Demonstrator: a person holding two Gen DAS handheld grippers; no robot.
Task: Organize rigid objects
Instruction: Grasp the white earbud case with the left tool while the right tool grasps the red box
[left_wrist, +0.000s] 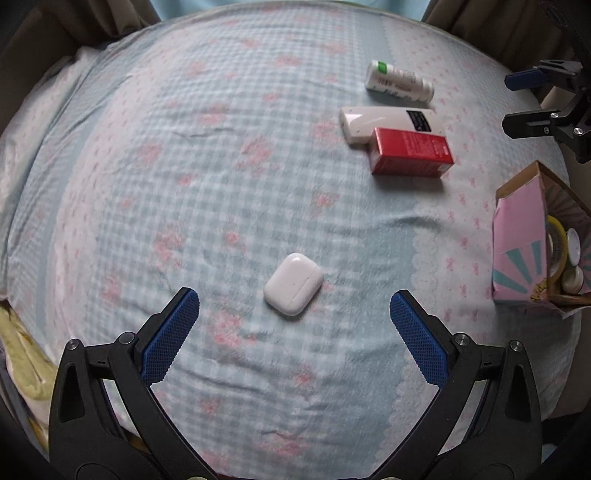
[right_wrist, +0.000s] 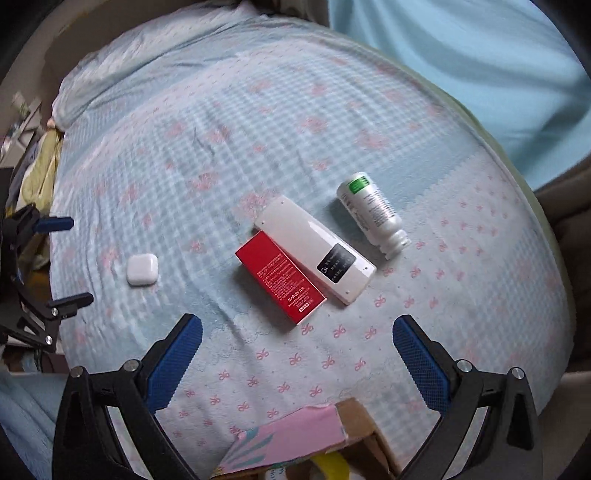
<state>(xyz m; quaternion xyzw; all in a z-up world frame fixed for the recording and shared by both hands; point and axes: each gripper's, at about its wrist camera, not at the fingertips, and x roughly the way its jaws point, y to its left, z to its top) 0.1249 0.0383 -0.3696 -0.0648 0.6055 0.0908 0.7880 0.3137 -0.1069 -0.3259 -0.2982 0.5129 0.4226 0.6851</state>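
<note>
White earbud case (left_wrist: 293, 283) flat on the bed (left_wrist: 221, 166), closed, long axis slanting from near-left to far-right in the left wrist view, lid seam toward the right end. Framed between the spread blue pads (left_wrist: 170, 339) of the left hand-held gripper (left_wrist: 294, 301), jaws released, nothing touching the case. Seen small from the right wrist view (right_wrist: 142, 269), near the left hand-held gripper's fingers at the frame edge.

Farther off, well apart from the case: red box (right_wrist: 280, 277) lying flat, touching a white remote-like device (right_wrist: 314, 251) along one long side, both slanted the same way. Beside them, apart, a white bottle (right_wrist: 373, 214) on its side, neck toward the camera.

Right hand-held gripper (right_wrist: 297, 332) released, jaws wide, hovering near the red box, grasping nothing. Pink cardboard box (right_wrist: 295, 435) open at the bottom edge, a yellow tape roll (left_wrist: 556, 243) and small jars inside.
</note>
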